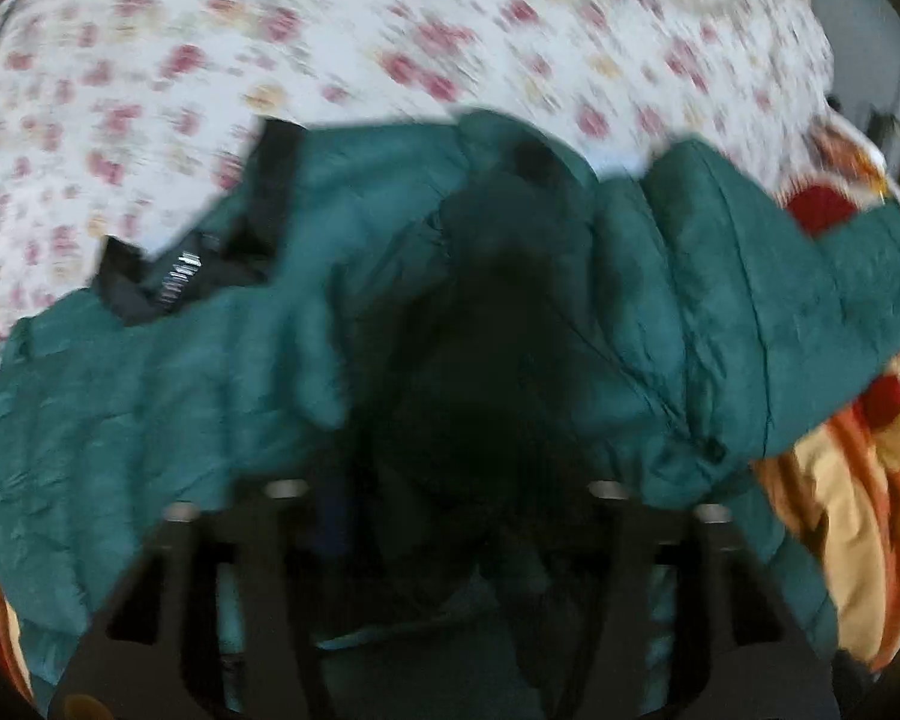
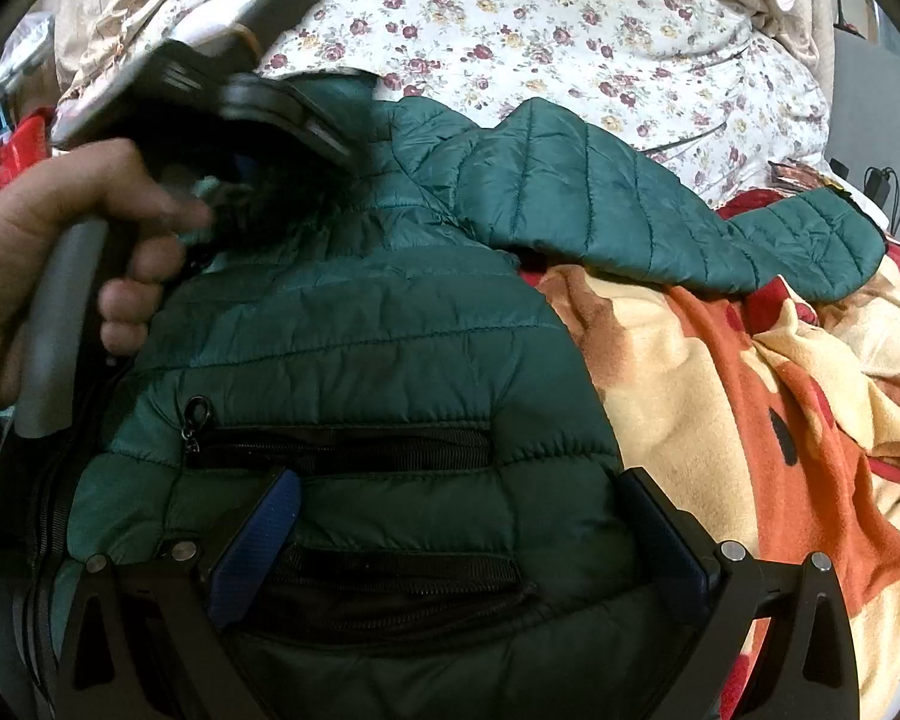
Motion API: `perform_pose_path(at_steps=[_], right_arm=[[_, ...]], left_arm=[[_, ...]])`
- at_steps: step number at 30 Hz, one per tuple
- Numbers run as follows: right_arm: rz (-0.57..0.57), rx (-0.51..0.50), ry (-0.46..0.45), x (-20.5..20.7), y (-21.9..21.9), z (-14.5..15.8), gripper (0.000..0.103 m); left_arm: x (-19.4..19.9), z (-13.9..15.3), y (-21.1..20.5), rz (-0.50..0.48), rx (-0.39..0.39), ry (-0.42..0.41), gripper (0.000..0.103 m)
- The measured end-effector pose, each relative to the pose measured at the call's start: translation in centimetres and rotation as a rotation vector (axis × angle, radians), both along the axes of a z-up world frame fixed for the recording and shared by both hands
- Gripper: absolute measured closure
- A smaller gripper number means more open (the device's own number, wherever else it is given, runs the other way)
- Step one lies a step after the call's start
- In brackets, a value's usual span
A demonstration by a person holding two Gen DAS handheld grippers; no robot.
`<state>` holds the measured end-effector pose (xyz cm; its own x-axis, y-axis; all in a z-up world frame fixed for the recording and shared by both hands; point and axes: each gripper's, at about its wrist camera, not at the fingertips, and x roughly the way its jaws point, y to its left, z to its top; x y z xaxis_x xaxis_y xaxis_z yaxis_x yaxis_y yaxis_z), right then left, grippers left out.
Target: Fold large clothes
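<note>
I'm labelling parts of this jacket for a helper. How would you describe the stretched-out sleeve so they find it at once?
Start at the green quilted jacket lying on the bed. From its upper part the sleeve runs out to the right, its cuff resting on the orange and cream blanket. It is the only long, narrow green piece lying away from the body.

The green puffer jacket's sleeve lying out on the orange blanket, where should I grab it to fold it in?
Probably the sleeve at its cuff end, coming from the right. It lies flat and stretched out over the orange blanket, clear of the jacket body, so that free end lifts and swings back easily.
</note>
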<state>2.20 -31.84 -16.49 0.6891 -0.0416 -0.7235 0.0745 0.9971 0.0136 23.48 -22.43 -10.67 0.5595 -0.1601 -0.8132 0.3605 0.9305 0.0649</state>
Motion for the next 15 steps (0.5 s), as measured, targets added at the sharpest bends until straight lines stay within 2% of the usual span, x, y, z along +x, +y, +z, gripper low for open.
perform_pose_path(at_steps=[1,4,7,10,12,15], right_arm=[[0.000,0.001,0.000,0.1,0.0,0.0,0.000],[0.001,0.002,-0.001,0.2,0.0,-0.1,0.000],[0.001,0.002,-0.001,0.1,0.0,-0.1,0.000],[0.000,-0.001,-0.002,0.2,0.0,-0.1,0.000],[-0.001,-0.001,-0.002,0.2,0.0,0.0,0.000],[0.003,0.005,0.026,0.1,-0.2,0.5,0.000]], left_arm=[[-0.5,-0.1,-0.4,-0.017,0.016,-0.009,0.036],[-2.4,0.4,-0.7,-0.068,0.034,-0.024,0.035],[-5.5,2.5,0.7,-0.142,-0.038,-0.051,0.035],[-8.9,4.8,4.6,-0.182,-0.094,-0.113,0.035],[-9.3,5.3,7.8,-0.131,-0.091,-0.121,0.035],[-8.5,5.2,14.3,0.049,-0.043,-0.135,0.035]])
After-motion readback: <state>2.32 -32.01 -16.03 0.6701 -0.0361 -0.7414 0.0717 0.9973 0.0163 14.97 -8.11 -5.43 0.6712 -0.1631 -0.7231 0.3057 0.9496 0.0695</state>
